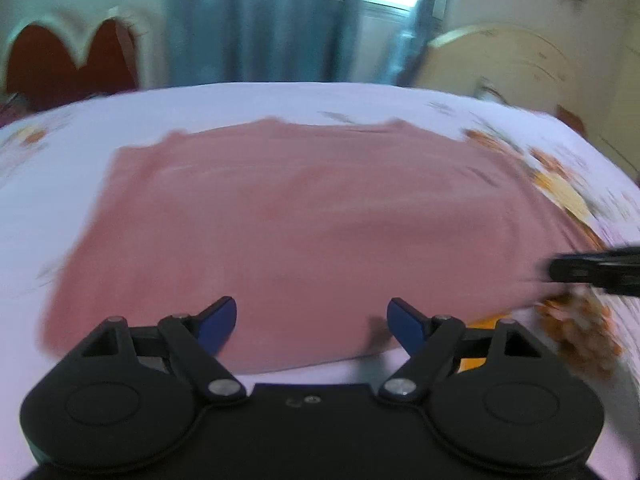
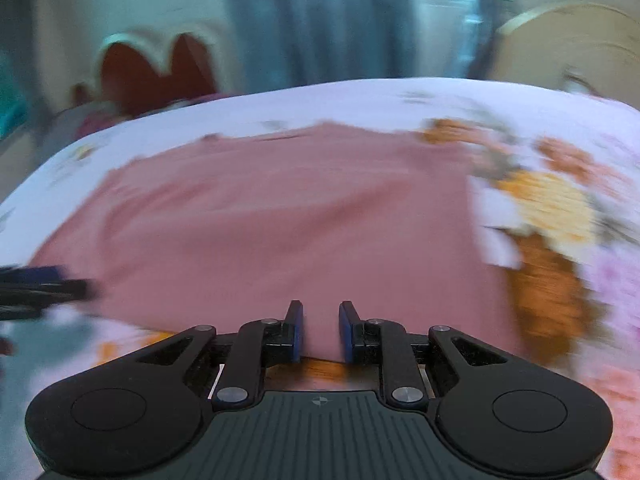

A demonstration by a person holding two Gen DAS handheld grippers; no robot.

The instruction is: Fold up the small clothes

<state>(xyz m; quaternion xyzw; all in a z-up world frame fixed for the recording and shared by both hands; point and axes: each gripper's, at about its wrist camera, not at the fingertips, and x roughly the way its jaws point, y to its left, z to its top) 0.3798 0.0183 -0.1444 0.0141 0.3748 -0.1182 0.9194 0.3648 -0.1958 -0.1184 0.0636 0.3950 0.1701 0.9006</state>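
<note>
The left gripper hangs low over the near hem of the pink garment, its blue-padded fingers spread wide apart with nothing between them. Just ahead of those fingers the cloth lies spread flat, running away toward the far side of the bed. Off to its right, at the edge of the left wrist view, the dark tip of the other tool reaches in at the garment's near right corner.

The right gripper sits at the same near hem, farther along. Its fingers are drawn close together with only a narrow gap left, and pink fabric shows in that gap; from here I cannot tell whether the pads actually pinch it. To its left, the blurred black and blue tip of the left tool shows by the garment's near left corner.

Under the garment is a pale bedsheet printed with orange and yellow flowers, the big blooms lying to the right of the right gripper. Beyond the bed, straight ahead of both tools, hang blue-grey curtains, with a red and cream headboard off to the left.
</note>
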